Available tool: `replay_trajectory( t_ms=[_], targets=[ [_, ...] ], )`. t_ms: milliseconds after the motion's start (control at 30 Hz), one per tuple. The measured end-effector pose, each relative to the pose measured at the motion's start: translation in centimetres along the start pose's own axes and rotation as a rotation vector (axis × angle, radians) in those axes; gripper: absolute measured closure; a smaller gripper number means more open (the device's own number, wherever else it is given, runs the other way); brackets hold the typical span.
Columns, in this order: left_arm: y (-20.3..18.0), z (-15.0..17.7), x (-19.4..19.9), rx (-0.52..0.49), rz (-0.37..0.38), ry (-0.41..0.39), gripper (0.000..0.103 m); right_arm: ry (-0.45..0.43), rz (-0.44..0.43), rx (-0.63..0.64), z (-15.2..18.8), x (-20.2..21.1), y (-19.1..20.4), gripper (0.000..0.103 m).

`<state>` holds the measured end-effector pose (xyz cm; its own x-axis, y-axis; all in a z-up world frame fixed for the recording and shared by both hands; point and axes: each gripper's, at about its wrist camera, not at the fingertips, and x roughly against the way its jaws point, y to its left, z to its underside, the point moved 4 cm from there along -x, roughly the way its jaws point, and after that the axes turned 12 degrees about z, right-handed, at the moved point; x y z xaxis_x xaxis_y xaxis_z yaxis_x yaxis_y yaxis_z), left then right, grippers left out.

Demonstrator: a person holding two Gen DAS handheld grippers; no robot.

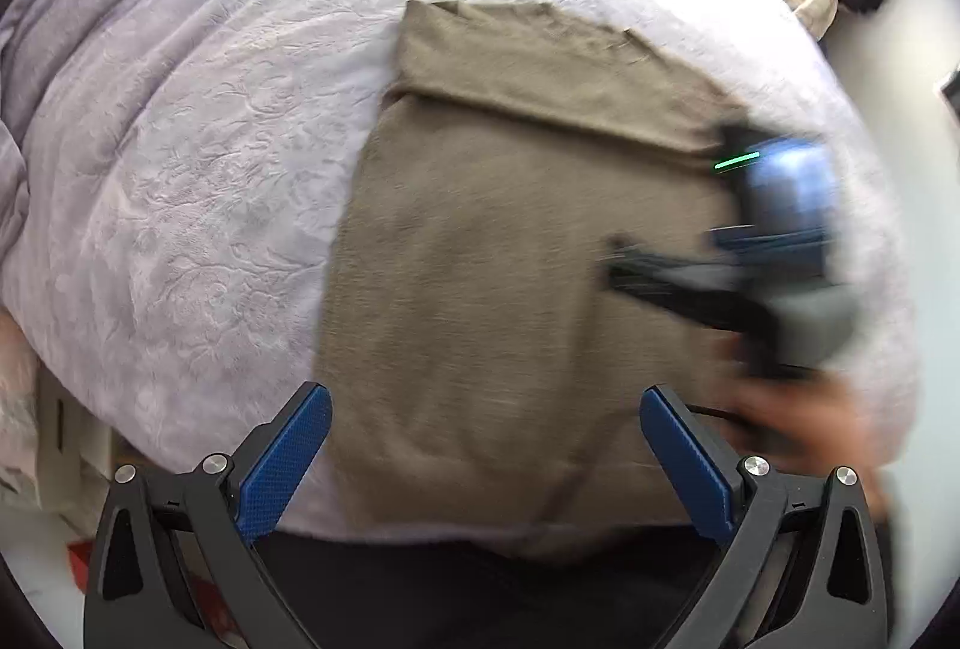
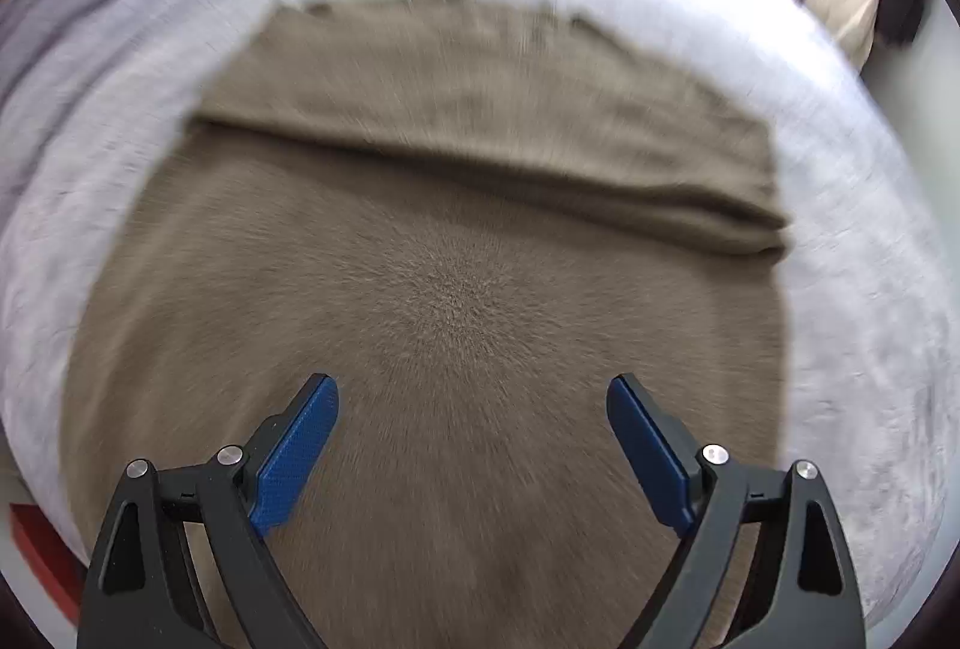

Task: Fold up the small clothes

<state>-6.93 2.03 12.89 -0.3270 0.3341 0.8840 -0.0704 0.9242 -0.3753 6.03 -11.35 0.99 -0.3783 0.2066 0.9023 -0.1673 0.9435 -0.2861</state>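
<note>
garment (image 1: 480,259) is being folded | left gripper (image 1: 486,457) and right gripper (image 2: 474,445) released, empty | 6 o'clock hem should be pinched evenly

No readable text, label, brand, number or sign shows in either view.

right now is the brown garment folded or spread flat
Partly folded: the garment lies on the bedcover with a fold ridge across its far part, one layer overlapping another.
</note>
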Motion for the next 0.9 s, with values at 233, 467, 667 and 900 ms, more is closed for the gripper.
replay_trajectory(
  t_ms=[233,467,667,900],
  targets=[
    [-6.9,0.3,7.4,-0.212,0.088,-0.119,0.000,-0.094,-0.073,0.029,7.6,0.5,-2.5,0.010],
    [-5.5,-4.0,3.1,-0.106,0.244,-0.026,0.000,-0.119,0.002,-0.088,7.1,2.6,-8.5,0.010],
    [-2.9,-7.0,3.9,-0.027,0.248,-0.123,0.000,-0.105,-0.003,-0.187,1.3,0.9,-10.4,0.010],
    [-1.6,-9.0,1.5,-0.029,0.179,-0.168,0.000,-0.057,-0.041,-0.128,-1.4,-2.4,-6.2,0.010]
  ],
)
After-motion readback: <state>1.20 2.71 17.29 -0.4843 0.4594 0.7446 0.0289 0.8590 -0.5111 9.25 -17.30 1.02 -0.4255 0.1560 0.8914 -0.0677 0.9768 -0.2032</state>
